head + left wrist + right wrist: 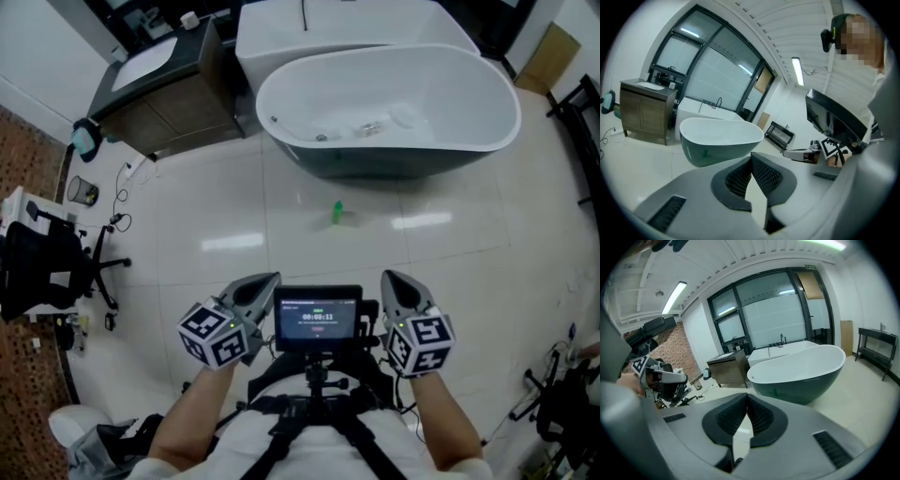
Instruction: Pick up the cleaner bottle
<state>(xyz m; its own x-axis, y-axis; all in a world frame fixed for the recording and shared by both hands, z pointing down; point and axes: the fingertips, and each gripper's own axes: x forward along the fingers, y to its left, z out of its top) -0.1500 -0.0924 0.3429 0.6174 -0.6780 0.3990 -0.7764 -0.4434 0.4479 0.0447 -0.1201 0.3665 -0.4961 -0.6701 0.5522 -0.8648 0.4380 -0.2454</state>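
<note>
A small green cleaner bottle (337, 212) stands upright on the white tiled floor, just in front of the bathtub (394, 108). Both grippers are held close to the person's body, well short of the bottle. My left gripper (265, 283) is shut with nothing between its jaws, and its tips meet in the left gripper view (751, 159). My right gripper (389, 278) is also shut and empty, tips together in the right gripper view (746, 397). The bottle shows as a faint green speck against the tub (705, 153), (776, 391).
A wooden vanity cabinet (164, 89) stands left of the tub. A black office chair (42, 267), cables and a small bin (82, 191) lie at the left. A black rack (579, 112) is at the right edge. A chest-mounted screen (317, 319) sits between the grippers.
</note>
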